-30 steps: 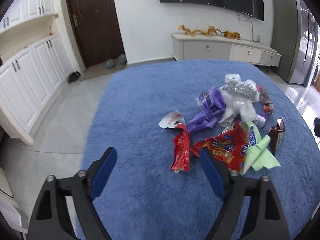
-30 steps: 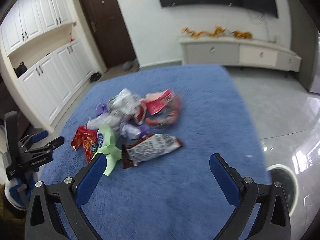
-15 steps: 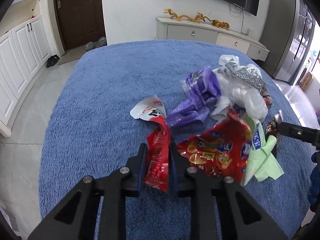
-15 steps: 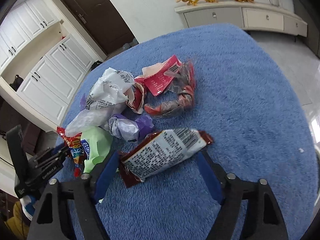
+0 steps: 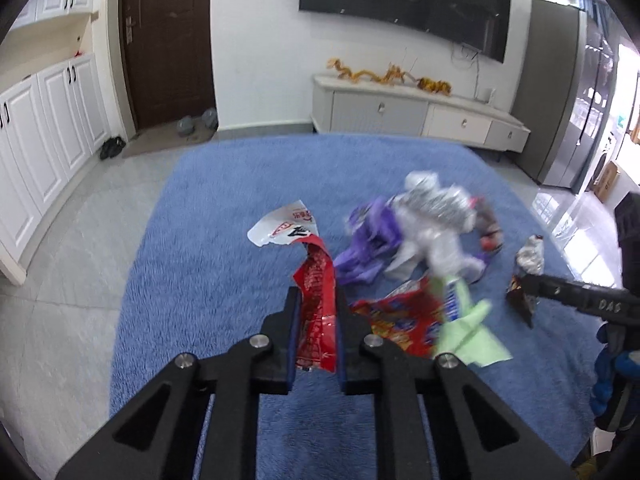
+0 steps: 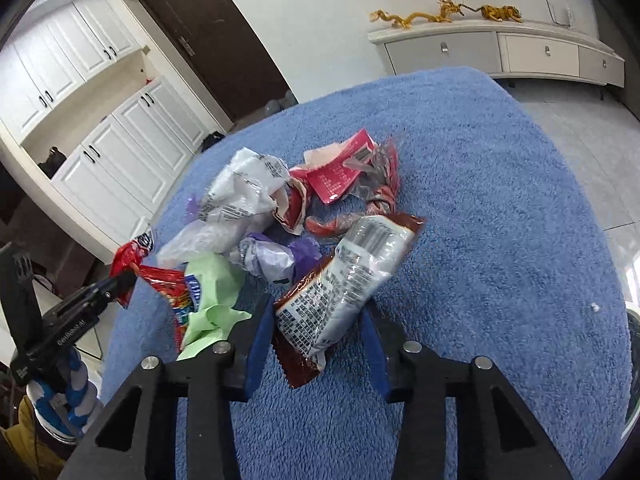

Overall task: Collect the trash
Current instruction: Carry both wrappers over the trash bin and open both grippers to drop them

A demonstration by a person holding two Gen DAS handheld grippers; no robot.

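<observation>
A heap of wrappers lies on the blue fuzzy surface (image 6: 480, 200). My left gripper (image 5: 316, 312) is shut on a long red wrapper (image 5: 318, 276), whose white torn top hangs free above the pile. It also shows at the left of the right wrist view, where the left gripper (image 6: 120, 284) pinches the red wrapper (image 6: 132, 252). My right gripper (image 6: 316, 320) is closing on a brown packet with a silver printed face (image 6: 352, 276). Both pads touch its sides and its far end tilts up. The left wrist view shows the brown packet (image 5: 528, 258) upright at the right gripper (image 5: 532, 284).
Still in the heap are a white plastic bag (image 6: 236, 200), a purple wrapper (image 6: 276, 256), a green paper (image 6: 212, 292), a red snack bag (image 6: 176, 288), a pink-red packet (image 6: 340, 168) and a twisted red wrapper (image 6: 380, 196). Tiled floor, white cupboards (image 5: 48, 128) and a low cabinet (image 5: 420, 116) surround the surface.
The left jaws went from wide open to shut on the red wrapper and raised it. The right gripper came down over the brown packet and its jaws narrowed onto it, tipping it up.
</observation>
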